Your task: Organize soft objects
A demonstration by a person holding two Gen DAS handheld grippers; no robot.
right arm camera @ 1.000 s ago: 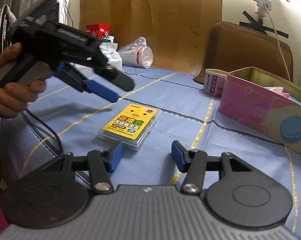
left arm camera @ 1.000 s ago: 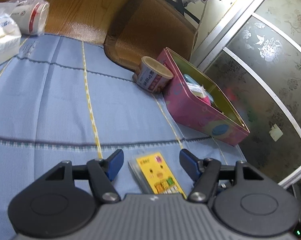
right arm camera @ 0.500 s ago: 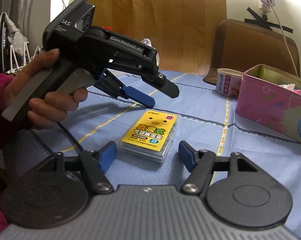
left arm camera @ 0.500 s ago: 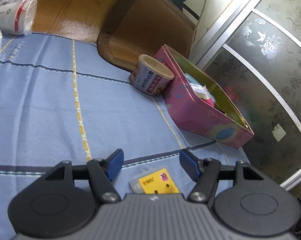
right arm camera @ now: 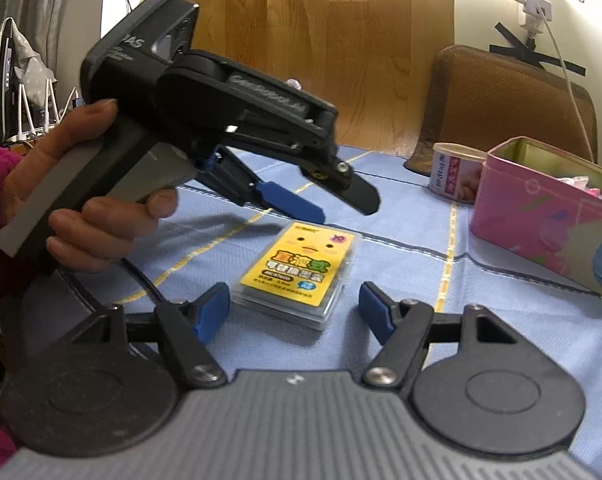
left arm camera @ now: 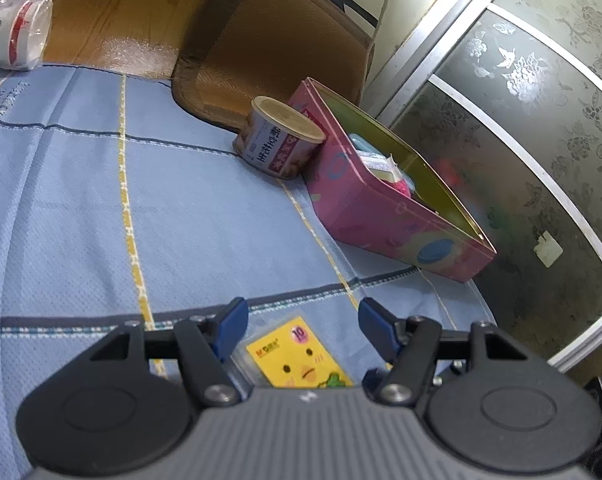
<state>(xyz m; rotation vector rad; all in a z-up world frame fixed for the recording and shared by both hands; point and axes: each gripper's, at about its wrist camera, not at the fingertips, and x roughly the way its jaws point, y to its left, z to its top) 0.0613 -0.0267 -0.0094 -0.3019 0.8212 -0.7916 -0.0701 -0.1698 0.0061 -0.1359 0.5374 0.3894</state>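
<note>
Fingers on both grippers stand spread, grasping nothing: our right gripper (right arm camera: 293, 308) straddles the near end of the flat yellow packet in clear plastic wrap (right arm camera: 301, 270), which lies on the blue checked cloth (left arm camera: 205, 216) of the counter, while our left gripper (left arm camera: 299, 314) hovers above its far end. We judge the right should settle low, centre the packet, then close gently, since it looks thin. Its label shows a duck face and "10"; the Chinese print we cannot read. The left tool reads "GenRobot.AI", blurred.
</note>
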